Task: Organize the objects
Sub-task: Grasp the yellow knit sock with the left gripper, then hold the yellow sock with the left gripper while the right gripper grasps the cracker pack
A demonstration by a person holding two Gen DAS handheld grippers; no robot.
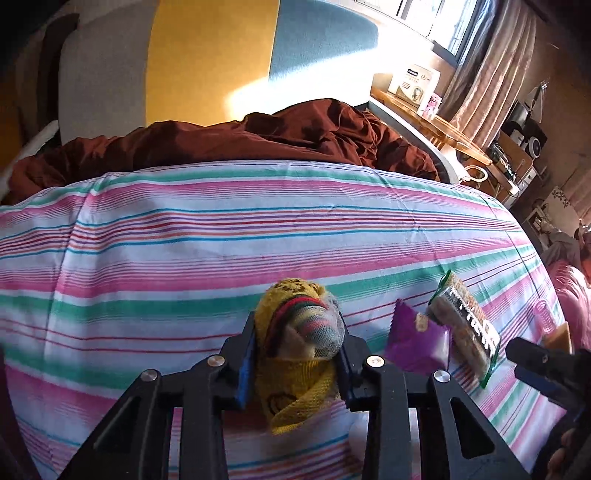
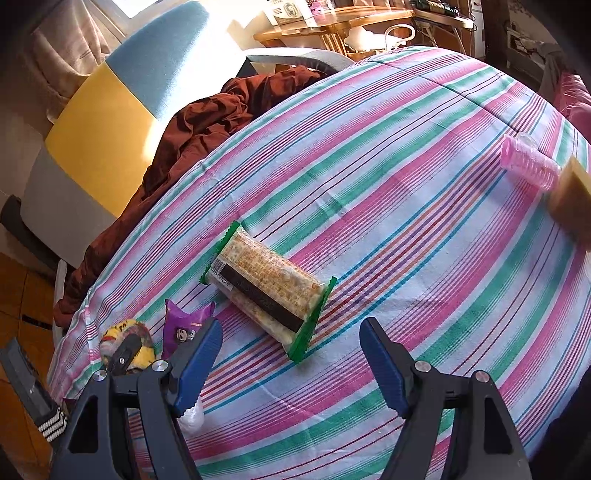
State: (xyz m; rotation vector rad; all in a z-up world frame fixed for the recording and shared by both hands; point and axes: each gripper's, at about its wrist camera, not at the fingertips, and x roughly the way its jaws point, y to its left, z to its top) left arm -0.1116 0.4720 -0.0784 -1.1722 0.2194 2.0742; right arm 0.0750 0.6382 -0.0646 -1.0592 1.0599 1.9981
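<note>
My left gripper is shut on a yellow striped sock bundle, held just above the striped bedsheet. The bundle also shows in the right wrist view at lower left. A purple snack packet lies right of it. A long green-edged cracker pack lies beyond that. My right gripper is open and empty, just short of the cracker pack; its finger shows in the left wrist view. A pink hair roller and a tan block lie at the far right.
A rumpled maroon blanket lies along the bed's far side against a yellow and blue headboard. A wooden side table with boxes stands past the bed. Wooden floor shows at the left.
</note>
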